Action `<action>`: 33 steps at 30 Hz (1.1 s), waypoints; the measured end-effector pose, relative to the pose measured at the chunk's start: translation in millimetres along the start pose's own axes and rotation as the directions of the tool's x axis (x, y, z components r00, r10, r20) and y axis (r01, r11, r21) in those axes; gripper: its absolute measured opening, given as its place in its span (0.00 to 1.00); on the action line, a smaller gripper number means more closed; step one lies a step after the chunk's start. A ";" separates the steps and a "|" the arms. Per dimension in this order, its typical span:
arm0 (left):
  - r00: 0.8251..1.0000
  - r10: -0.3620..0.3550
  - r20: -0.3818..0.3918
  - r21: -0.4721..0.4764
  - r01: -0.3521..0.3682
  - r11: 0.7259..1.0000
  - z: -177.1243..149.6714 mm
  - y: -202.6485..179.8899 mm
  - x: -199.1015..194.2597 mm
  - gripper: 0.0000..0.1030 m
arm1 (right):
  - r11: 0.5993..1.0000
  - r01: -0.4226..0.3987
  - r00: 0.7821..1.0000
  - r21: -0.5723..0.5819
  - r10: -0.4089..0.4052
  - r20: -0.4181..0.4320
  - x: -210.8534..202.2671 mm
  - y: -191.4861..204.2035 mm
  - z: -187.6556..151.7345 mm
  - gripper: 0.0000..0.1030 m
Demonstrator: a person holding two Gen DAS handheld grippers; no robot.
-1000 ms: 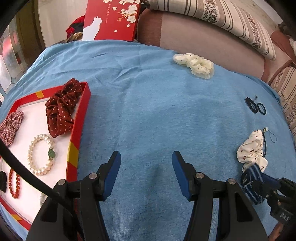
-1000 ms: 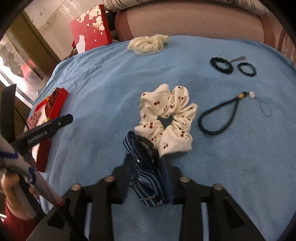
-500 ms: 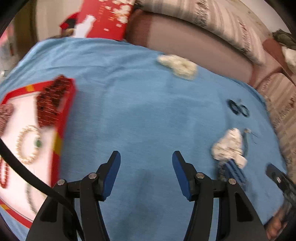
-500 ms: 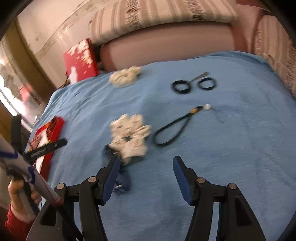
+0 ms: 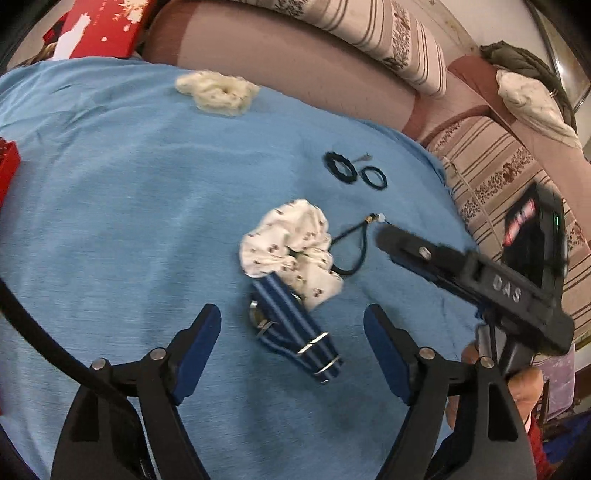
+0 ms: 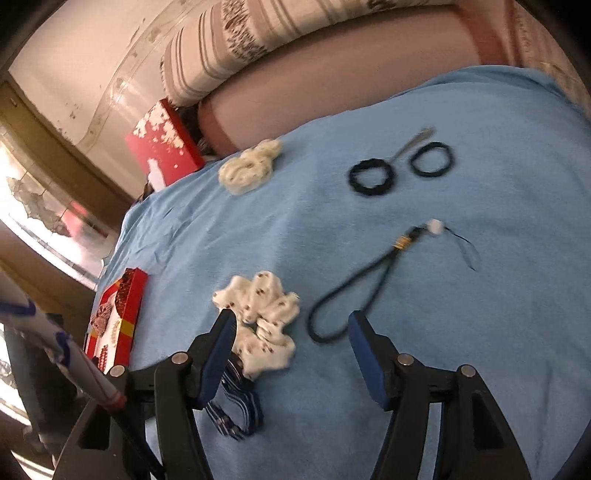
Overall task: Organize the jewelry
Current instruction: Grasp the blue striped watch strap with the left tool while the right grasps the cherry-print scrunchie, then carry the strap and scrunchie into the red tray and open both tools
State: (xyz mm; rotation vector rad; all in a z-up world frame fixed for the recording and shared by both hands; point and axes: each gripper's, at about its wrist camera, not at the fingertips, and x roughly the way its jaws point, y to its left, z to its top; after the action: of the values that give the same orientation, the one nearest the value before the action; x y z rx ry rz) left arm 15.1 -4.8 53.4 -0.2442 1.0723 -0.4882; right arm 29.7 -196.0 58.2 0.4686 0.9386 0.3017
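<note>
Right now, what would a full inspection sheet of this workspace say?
Surface: blue cloth, wrinkled.
Job's things: striped blue strap lying beside and touching cherry-print scrunchie; cream scrunchie; two black hair ties; black cord loop; red tray already holding pieces.
Clutter: small metal pin by the ties.
Grippers: left gripper open over the strap; right gripper open, empty.
Cables: black cable by left gripper.
Surroundings: sofa cushions, red box.
</note>
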 end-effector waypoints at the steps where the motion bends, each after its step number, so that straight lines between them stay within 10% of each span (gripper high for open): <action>1: 1.000 0.000 -0.008 -0.002 0.000 1.000 -0.2 -1.4 3.8 0.76 | 1.000 -0.002 1.000 -0.008 0.002 -0.007 3.2 0.9 1.3 0.65; 3: 1.000 0.000 -0.022 -0.005 0.000 1.000 -1.9 -4.4 10.3 0.61 | 0.999 -0.013 1.000 -0.030 0.012 -0.027 11.8 6.0 3.8 0.65; 5: 0.998 0.009 -0.069 0.002 -0.009 1.000 -4.2 -5.7 19.2 0.20 | 0.999 -0.017 0.999 -0.045 0.015 -0.048 18.9 8.4 4.5 0.65; 13: 0.999 0.033 0.016 0.001 -0.033 0.999 -4.2 13.9 -27.7 0.18 | 0.988 0.042 0.992 -0.148 -0.059 -0.112 53.9 28.9 0.2 0.62; 15: 0.998 0.037 0.042 -0.001 -0.037 0.999 -2.9 22.4 -49.2 0.18 | 0.982 0.051 0.988 -0.182 -0.077 -0.136 59.2 38.4 -1.5 0.15; 22: 0.979 0.124 0.161 -0.075 -0.113 0.991 4.1 74.2 -133.8 0.18 | 0.978 0.035 0.998 -0.207 -0.046 -0.052 29.8 80.6 3.0 0.09; 33: 0.877 0.400 0.267 -0.220 -0.349 0.911 21.4 188.0 -223.8 0.18 | 0.904 -0.053 0.999 -0.424 0.048 -0.023 18.9 213.0 -12.3 0.06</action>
State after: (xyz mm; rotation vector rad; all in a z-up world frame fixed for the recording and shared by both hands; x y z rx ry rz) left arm -2.9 268.2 158.6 -0.2408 0.8257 -0.0045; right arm 20.3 -1.4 147.2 0.0887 0.8430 0.5437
